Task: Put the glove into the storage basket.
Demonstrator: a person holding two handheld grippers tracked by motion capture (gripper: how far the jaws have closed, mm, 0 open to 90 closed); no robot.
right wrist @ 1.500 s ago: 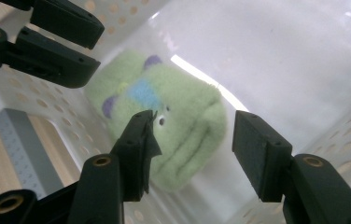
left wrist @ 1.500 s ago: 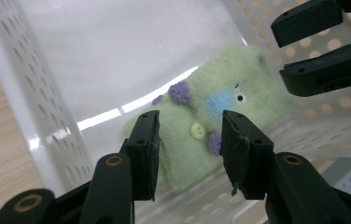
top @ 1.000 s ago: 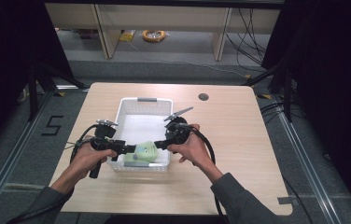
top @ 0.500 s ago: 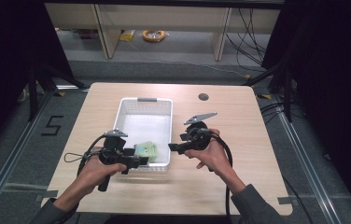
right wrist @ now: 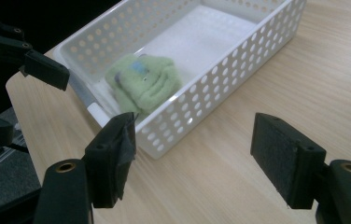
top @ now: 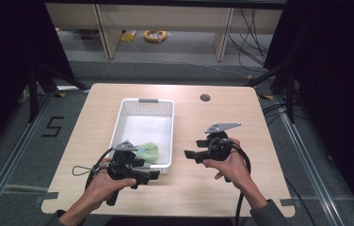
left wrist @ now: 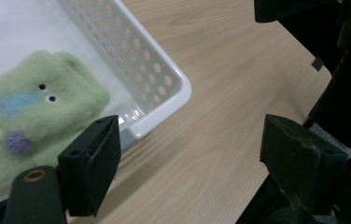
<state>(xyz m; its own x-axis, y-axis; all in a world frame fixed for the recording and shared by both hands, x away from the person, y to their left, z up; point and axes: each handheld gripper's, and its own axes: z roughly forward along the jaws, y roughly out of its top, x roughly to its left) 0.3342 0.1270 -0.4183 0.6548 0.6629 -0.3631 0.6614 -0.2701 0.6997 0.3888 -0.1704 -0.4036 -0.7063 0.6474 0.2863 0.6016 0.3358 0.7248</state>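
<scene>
A green fuzzy soft toy [top: 148, 153] with blue and purple patches lies at the near end of the white perforated basket [top: 118, 120]. My left gripper [top: 152, 175] sits by the basket's near corner, jaws pointing right; they have just been opening, and nothing is between them. In the left gripper view the toy [left wrist: 38, 121] lies beyond the left jaw, inside the basket [left wrist: 164, 74]. My right gripper [top: 190, 155] hovers over bare table right of the basket, jaws pointing left; they too have just been opening and hold nothing. The right gripper view shows the toy [right wrist: 143, 84] in the basket [right wrist: 220, 74].
Light wooden table [top: 222, 188] with a dark round grommet [top: 205, 98] at the back right. Its near edge runs close under both hands. Black frame posts and cables stand around the table, and shelving stands on the floor behind it.
Both grippers have drawn apart from the green toy at the basket's near end, the left toward the near edge and the right out to the right. The toy now lies in the basket.
</scene>
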